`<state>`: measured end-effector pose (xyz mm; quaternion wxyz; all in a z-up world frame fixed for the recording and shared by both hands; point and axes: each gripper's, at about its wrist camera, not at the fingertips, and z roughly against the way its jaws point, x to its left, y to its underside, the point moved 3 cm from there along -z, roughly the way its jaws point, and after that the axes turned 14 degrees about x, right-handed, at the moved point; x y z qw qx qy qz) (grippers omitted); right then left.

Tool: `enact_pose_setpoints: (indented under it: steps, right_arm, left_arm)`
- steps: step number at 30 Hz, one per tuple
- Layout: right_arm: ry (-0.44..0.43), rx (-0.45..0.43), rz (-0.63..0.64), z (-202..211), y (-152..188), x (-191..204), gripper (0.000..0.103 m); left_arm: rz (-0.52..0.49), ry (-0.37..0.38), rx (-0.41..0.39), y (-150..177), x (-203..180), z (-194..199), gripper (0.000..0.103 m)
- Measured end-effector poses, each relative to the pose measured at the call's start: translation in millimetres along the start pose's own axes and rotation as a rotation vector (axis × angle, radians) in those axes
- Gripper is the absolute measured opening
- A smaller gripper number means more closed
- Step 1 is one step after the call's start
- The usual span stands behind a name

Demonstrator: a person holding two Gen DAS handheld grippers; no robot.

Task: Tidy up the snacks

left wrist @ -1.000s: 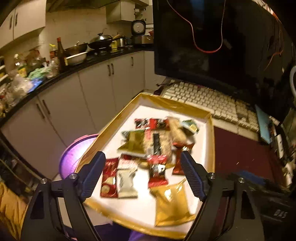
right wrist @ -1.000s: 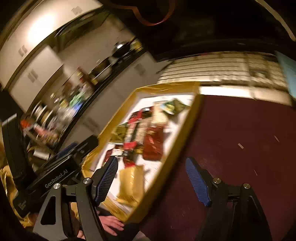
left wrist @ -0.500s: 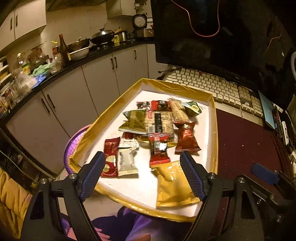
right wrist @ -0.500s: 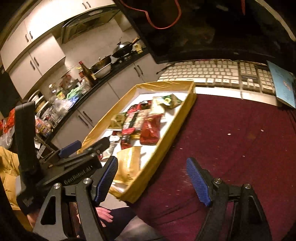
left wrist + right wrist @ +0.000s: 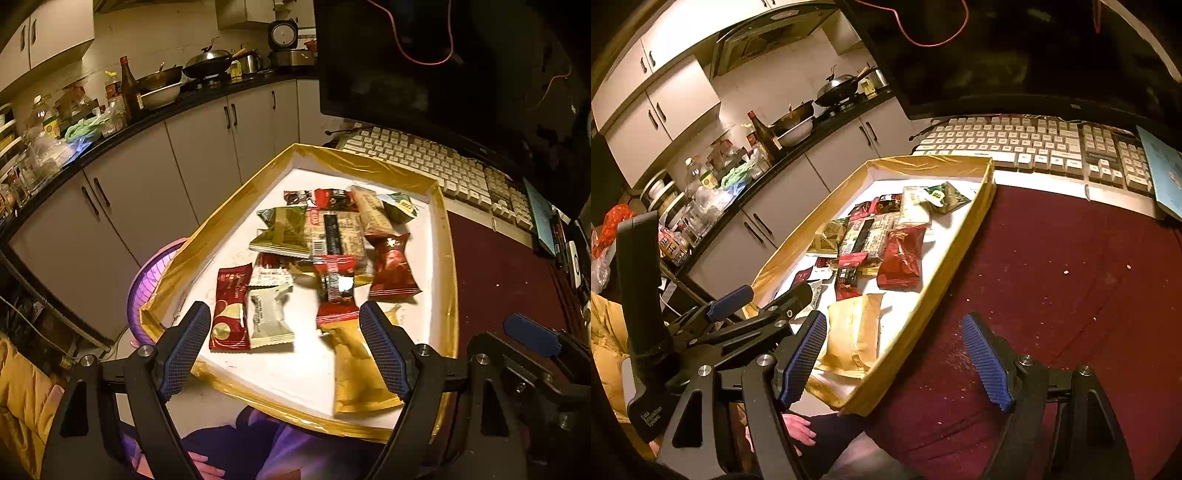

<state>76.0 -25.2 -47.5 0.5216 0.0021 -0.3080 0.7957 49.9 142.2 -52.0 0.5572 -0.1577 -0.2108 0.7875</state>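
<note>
Crinkling foil packets (image 5: 391, 266) fill tray (image 5: 448, 266).

A pale-keyed computer keyboard (image 5: 1030, 147) lies on the dark red desk mat (image 5: 1071, 277), under a black monitor (image 5: 443, 62); a steel wok (image 5: 208, 64) sits on the black kitchen counter (image 5: 110, 133).

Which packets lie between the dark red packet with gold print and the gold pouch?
In the left wrist view, between the dark red packet and the gold pouch, lies a white packet; beyond it, bare white tray floor.

Looks like a home kitchen doubling as a desk setup: wok (image 5: 208, 62) and bottles (image 5: 127, 86) on the black counter (image 5: 110, 129), white cabinets (image 5: 147, 184), plus a keyboard (image 5: 424, 158) and monitor (image 5: 443, 74).
</note>
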Motion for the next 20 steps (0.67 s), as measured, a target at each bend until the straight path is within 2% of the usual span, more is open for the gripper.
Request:
enact_pose_setpoints:
  steps: [20]
  right_arm:
    - [0.041,0.016,0.038,-15.2,-3.1,19.4,0.079]
  left_arm:
    - [0.018,-0.006,0.007,0.8,19.7,-13.1,0.083]
